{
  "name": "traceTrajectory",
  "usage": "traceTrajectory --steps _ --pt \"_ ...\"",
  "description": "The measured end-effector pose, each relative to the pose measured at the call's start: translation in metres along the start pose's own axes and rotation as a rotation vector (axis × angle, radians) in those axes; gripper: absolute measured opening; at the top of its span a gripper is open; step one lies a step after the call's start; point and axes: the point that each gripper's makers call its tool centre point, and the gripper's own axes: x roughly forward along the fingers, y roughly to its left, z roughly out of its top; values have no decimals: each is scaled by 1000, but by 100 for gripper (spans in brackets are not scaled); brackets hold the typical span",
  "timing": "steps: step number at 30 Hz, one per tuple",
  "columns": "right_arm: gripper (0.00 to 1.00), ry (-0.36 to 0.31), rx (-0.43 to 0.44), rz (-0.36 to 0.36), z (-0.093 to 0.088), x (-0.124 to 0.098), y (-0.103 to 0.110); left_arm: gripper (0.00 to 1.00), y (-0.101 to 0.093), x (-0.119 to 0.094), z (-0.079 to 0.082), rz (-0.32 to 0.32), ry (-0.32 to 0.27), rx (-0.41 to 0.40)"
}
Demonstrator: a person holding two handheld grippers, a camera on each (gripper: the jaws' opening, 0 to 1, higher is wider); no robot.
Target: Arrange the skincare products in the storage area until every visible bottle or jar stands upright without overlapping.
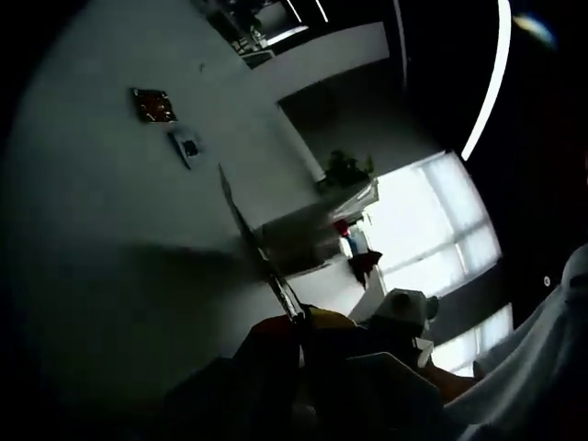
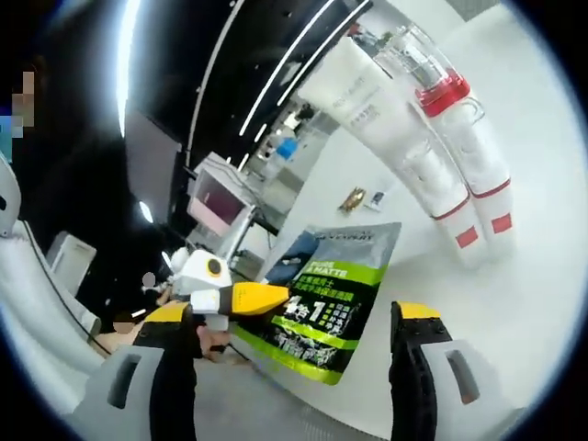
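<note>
Looking along the right hand-held gripper (image 2: 303,367), we see its jaws spread wide and empty, a green pouch (image 2: 335,294) just beyond on the white worktop (image 2: 533,303). Two red-banded bottles (image 2: 459,156) lie farther off. We cannot tell the left hand-held gripper's (image 1: 367,367) state.

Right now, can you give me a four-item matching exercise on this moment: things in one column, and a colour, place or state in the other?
1 pouch
2 plant
3 white tubes
4 right tool

a red bands
b green and black print
c beside the bright window
d open

Pairs: 1-b; 2-c; 3-a; 4-d
</note>
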Motion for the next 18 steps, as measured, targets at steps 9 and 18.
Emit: traceTrajectory --steps 9,18 --pt "99 34 -47 -76 -7 -9 -11 0 16 18 -2 53 22 22" --pt "99 100 -143 -140 -6 -24 -23 0 32 29 -6 114 46 57"
